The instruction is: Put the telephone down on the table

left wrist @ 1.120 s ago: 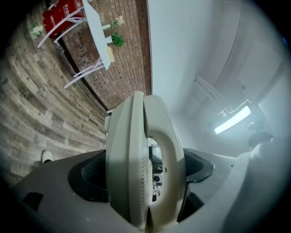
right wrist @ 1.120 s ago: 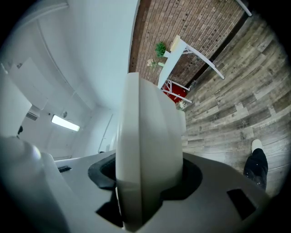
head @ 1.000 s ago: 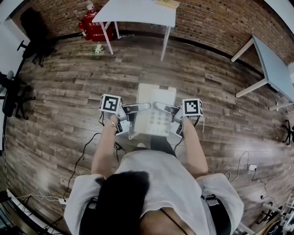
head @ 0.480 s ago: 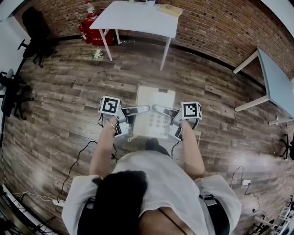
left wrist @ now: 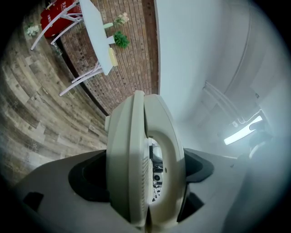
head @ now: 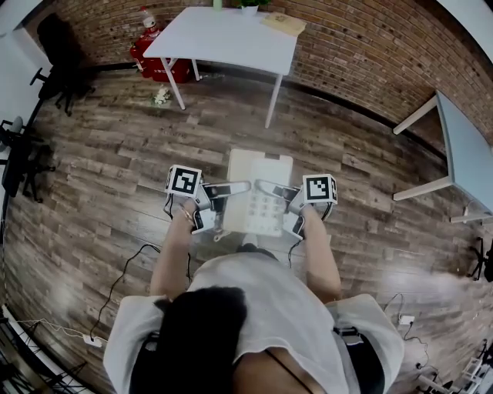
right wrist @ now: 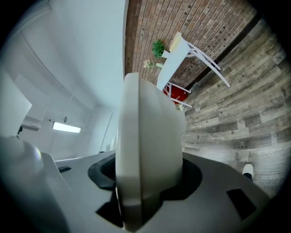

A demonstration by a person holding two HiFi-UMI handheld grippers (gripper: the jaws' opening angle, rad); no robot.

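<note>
A beige desk telephone [head: 260, 196] hangs in the air in front of the person, above the wooden floor. My left gripper [head: 237, 185] is shut on its left side and my right gripper [head: 266, 185] on its right side. In the left gripper view the telephone [left wrist: 136, 168] stands edge-on with its handset, filling the space between the jaws of the left gripper [left wrist: 144, 184]. The right gripper view shows the telephone's [right wrist: 145, 150] smooth casing clamped in the right gripper [right wrist: 144, 182]. A white table [head: 227, 35] stands ahead by the brick wall.
A yellowish book [head: 283, 23] and a small plant [left wrist: 121, 39] sit on the white table. Red fire extinguishers [head: 158, 48] stand under its left end. A black chair [head: 58, 58] is at far left, a second table [head: 464, 142] at right. Cables [head: 127, 273] trail on the floor.
Both grippers have carried the telephone forward over the floor; the white table now shows more fully and nearer in the head view. The grip on the telephone looks the same.
</note>
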